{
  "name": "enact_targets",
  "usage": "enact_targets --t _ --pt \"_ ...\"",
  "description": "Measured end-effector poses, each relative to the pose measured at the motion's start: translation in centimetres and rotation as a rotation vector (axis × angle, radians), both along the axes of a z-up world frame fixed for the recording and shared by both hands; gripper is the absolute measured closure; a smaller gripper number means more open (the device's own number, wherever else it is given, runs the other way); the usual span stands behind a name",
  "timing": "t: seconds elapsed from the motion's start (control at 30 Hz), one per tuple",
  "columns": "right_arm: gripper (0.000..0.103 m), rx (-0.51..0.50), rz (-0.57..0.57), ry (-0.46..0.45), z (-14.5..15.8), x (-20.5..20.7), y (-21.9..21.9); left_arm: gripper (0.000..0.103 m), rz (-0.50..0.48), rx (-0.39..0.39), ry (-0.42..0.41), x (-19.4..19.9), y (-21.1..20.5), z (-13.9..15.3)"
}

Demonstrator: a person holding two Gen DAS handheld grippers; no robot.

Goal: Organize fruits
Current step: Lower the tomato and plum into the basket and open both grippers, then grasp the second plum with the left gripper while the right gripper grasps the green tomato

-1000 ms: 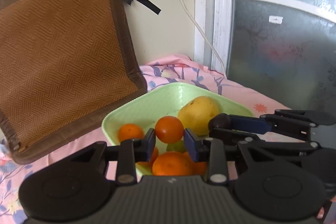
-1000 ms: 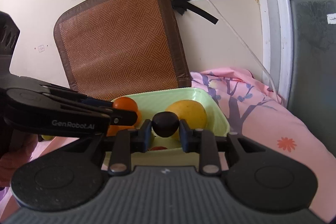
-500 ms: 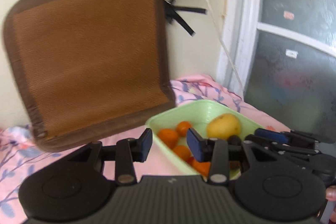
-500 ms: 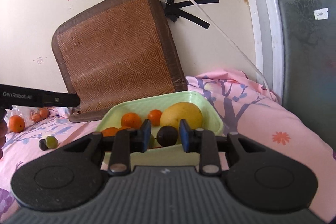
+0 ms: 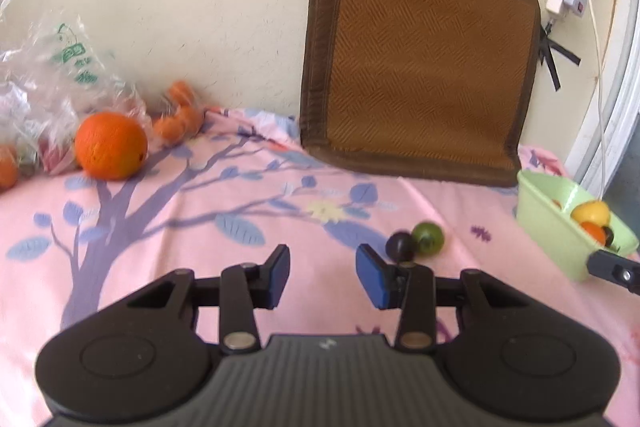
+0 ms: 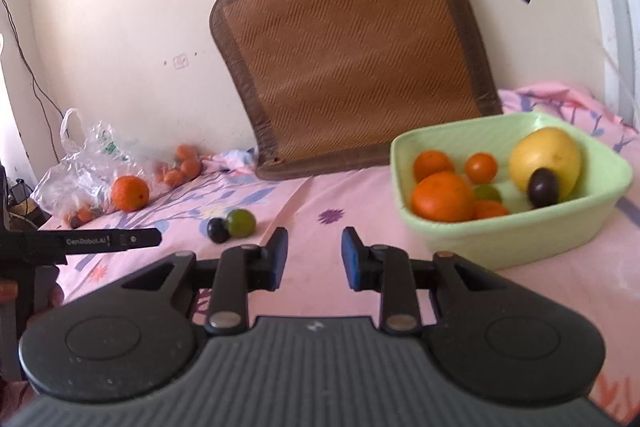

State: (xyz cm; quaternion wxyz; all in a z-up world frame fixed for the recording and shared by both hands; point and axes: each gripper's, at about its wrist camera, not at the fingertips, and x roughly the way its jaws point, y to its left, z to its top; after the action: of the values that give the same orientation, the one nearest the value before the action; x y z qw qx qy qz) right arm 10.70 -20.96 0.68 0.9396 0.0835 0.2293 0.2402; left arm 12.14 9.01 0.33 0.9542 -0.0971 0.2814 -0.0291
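Pink floral bedsheet (image 5: 200,227) is now lying under my left claw (image 5: 322,275), where a second ago it was hanging over the pale green plastic bowl (image 6: 508,239) with a small orange tangerine pinched in it. That claw is now standing narrowly parted and carrying nothing. My right claw (image 6: 314,259) is likewise showing only a narrow gap with nothing in it: the dark round plum (image 6: 543,188) it was gripping is now resting inside the bowl, leaning against the big yellow fruit (image 6: 546,155). I am reading that as two more fruits delivered, and both claws free for the next pick.

What is still waiting is sitting out on the sheet. A small dark round fruit (image 5: 399,245) and a green round fruit (image 5: 429,237) are touching each other just ahead and right of my left claw. A large orange (image 5: 110,145) is lying far left beside the crumpled clear plastic bag (image 5: 48,67), with small tangerines (image 5: 180,119) against the wall.

Open sheet is stretching between the pair and the bowl, so the carry path is looking clear. The bowl's near wall is what I am minding on approach, and the brown woven mat (image 5: 420,59) leaning on the wall is closing off the room behind it.
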Motion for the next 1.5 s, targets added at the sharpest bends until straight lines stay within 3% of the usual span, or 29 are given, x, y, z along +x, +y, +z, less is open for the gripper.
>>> enact_targets --t 0.17,0.37,0.63,0.9,1.0,1.1,1.27,1.5 --pt "0.071 -0.081 0.046 0.040 -0.8 0.9 2.4 0.063 -0.039 0.066 -0.039 -0.8 -1.4 -0.2" --pt "0.071 -0.022 0.017 0.138 -1.6 2.1 1.4 0.063 -0.060 0.050 -0.036 -0.8 -1.4 -0.3" --pt "0.063 -0.009 0.022 0.132 -1.6 1.8 1.3 0.056 -0.186 0.073 -0.033 -0.4 -2.4 -0.2" --pt "0.063 0.004 0.052 0.124 -1.2 2.3 1.4 0.056 -0.289 0.228 -0.027 2.1 -4.5 -0.1" --pt "0.062 -0.014 0.088 0.088 -0.3 3.5 2.2 0.059 -0.300 0.244 -0.025 3.5 -4.5 0.0" --pt "0.062 0.003 0.159 0.088 0.4 5.2 3.5 0.073 -0.327 0.262 -0.002 4.8 -4.8 -0.6" --pt "0.062 -0.077 0.264 0.059 0.2 6.7 7.0 0.079 -0.351 0.221 0.008 5.3 -4.6 -0.7" --pt "0.058 -0.143 0.314 0.038 -0.3 7.9 10.0 0.079 -0.284 0.145 0.034 1.9 -1.7 -0.7"
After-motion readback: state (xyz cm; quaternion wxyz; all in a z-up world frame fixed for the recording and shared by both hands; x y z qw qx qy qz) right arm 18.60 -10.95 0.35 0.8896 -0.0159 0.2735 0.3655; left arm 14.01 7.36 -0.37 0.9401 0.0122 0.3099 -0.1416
